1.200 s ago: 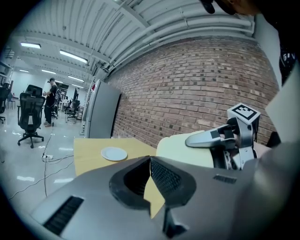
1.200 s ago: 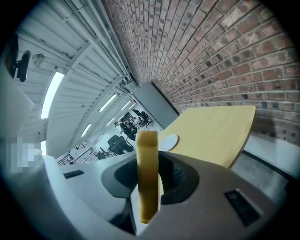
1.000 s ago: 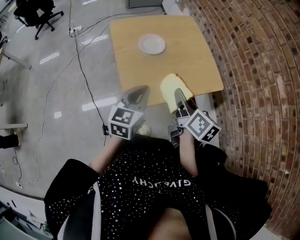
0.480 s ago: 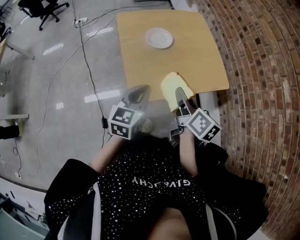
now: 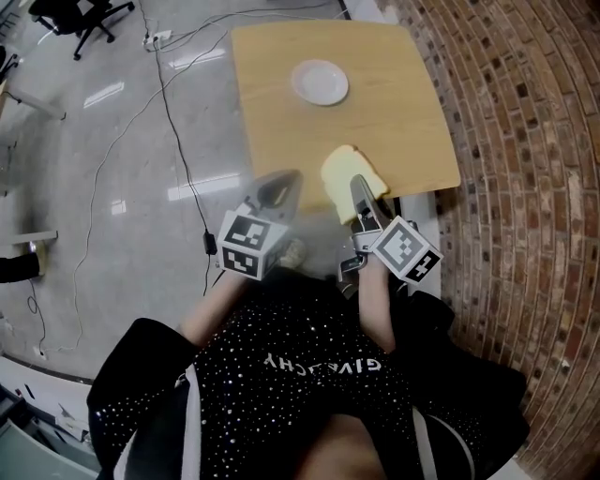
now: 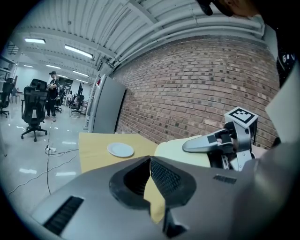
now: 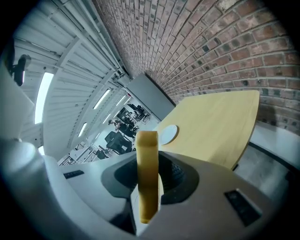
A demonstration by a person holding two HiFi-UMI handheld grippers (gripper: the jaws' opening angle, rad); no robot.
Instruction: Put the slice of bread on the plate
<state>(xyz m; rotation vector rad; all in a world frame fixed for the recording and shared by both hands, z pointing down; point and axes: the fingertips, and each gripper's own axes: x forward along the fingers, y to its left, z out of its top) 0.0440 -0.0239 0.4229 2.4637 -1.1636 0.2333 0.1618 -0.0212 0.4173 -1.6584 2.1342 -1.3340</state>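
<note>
- The right gripper (image 5: 357,188) is clamped on the slice of bread (image 5: 343,172); in the right gripper view its 2 jaws press the flat faces of the slice (image 7: 147,154), which stands on edge between them with its crust pointing forward.
- From the head view the bread lies over the near edge of the wooden table (image 5: 398,122), held in the air rather than resting on the top.
- The white plate (image 5: 320,82) sits on the far part of the table, well apart from the bread, and nothing touches it.
- The left gripper (image 5: 281,184) hangs just beside the bread, off the table's near left corner and above the floor (image 5: 103,197).
- In the left gripper view its 2 jaws meet at the tips (image 6: 150,161) with nothing between them; the plate (image 6: 121,150) shows beyond, and the pale bread (image 6: 176,149) is off to the right.
- Each gripper carries 1 marker cube, and the person's arms reach forward from a black speckled top (image 5: 309,375).
- A brick wall (image 5: 525,141) runs along the table's right side.
- A black cable (image 5: 171,122) trails across the floor, and an office chair (image 5: 80,14) stands at the far left.
</note>
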